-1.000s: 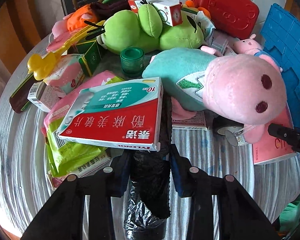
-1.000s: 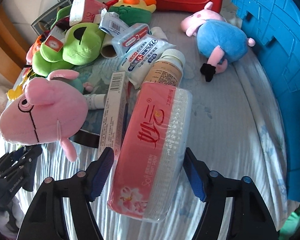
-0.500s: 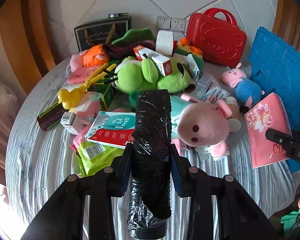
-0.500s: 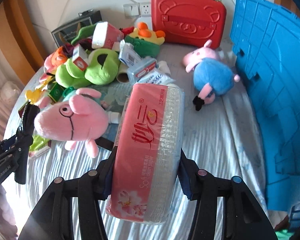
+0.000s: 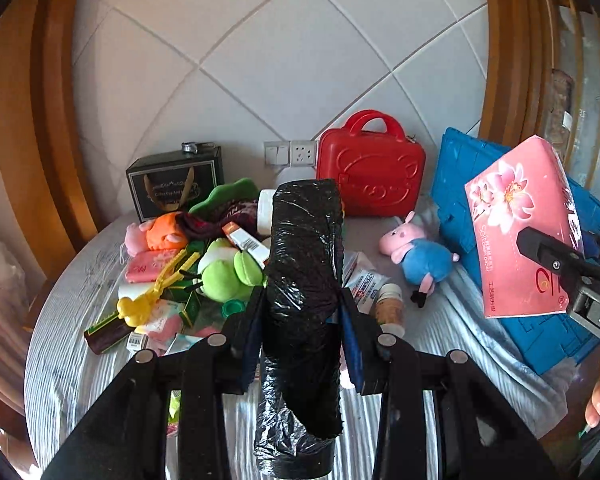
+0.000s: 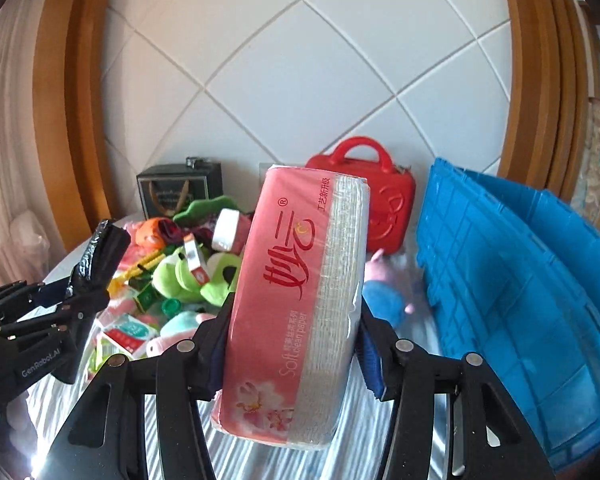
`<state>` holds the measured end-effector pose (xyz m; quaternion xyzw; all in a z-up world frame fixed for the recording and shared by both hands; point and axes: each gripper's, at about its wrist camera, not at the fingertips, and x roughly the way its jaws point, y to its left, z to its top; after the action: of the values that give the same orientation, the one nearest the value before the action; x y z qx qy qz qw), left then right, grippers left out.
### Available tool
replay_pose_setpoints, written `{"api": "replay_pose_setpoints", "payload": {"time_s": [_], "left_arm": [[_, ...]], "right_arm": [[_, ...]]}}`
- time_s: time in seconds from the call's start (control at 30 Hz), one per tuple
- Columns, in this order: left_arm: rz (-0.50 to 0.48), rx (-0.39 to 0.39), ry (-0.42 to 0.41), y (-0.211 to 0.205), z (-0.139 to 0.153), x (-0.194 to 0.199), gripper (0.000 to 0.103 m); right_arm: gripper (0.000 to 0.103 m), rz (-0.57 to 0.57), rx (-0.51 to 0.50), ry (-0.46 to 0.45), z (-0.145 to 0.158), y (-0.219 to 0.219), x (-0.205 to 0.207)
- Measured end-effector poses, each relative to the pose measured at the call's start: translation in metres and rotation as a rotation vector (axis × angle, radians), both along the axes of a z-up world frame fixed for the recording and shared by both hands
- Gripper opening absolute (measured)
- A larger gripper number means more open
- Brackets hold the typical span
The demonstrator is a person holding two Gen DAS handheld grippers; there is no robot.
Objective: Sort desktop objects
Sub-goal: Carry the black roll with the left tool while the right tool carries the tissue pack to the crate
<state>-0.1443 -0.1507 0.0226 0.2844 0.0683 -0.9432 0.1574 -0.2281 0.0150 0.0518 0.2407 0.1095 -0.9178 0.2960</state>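
- Left wrist view: we find the left gripper clamped on a black bag roll, raised above the table.
- We find the right gripper closed on a pink tissue pack, likewise raised, near the blue crate at right.
- We judge sorting barely begun: two items are in hand, none visibly deposited; the far-left heap remains, including a green frog plush, a small pig plush and a red case.
- Surface: round table under a striped grey cloth. Room: white diamond-tiled wall, wooden trim on both sides.
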Motion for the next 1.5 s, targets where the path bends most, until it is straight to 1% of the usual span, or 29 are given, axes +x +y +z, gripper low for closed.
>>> {"api": "replay_pose_setpoints", "payload": {"time_s": [0.13, 0.23, 0.33, 0.4, 0.5, 0.73, 0.9, 1.1, 1.27, 1.37, 1.5], "left_arm": [[-0.055, -0.033, 0.052, 0.016, 0.016, 0.0, 0.034], [-0.091, -0.064, 0.075, 0.028, 0.022, -0.002, 0.034], [-0.132, -0.064, 0.098, 0.039, 0.024, -0.003, 0.034], [-0.16, -0.058, 0.103, 0.047, 0.023, -0.004, 0.034], [-0.185, -0.061, 0.09, 0.06, 0.021, -0.008, 0.034], [-0.199, -0.09, 0.107, 0.102, 0.029, -0.025, 0.034], [-0.225, -0.108, 0.148, 0.162, 0.045, -0.055, 0.034], [-0.274, -0.146, 0.199, 0.257, 0.073, -0.098, 0.034], [-0.33, -0.128, 0.218, 0.333, 0.092, -0.133, 0.034], [-0.353, -0.104, 0.198, 0.37, 0.097, -0.154, 0.034], [-0.376, -0.07, 0.135, 0.406, 0.094, -0.179, 0.034]], "right_arm": [[0.052, -0.041, -0.032, 0.061, 0.019, 0.013, 0.014], [0.052, -0.088, -0.046, 0.097, 0.028, 0.025, 0.024], [0.052, -0.131, -0.038, 0.134, 0.034, 0.034, 0.035], [0.052, -0.163, -0.032, 0.149, 0.035, 0.04, 0.04], [0.052, -0.195, -0.031, 0.155, 0.036, 0.051, 0.044], [0.052, -0.238, -0.06, 0.205, 0.047, 0.089, 0.034], [0.052, -0.266, -0.067, 0.243, 0.057, 0.141, 0.009], [0.052, -0.326, -0.097, 0.284, 0.071, 0.228, -0.035], [0.052, -0.372, -0.103, 0.291, 0.075, 0.297, -0.069], [0.052, -0.384, -0.09, 0.288, 0.075, 0.33, -0.089], [0.052, -0.39, -0.064, 0.272, 0.069, 0.362, -0.112]]}}
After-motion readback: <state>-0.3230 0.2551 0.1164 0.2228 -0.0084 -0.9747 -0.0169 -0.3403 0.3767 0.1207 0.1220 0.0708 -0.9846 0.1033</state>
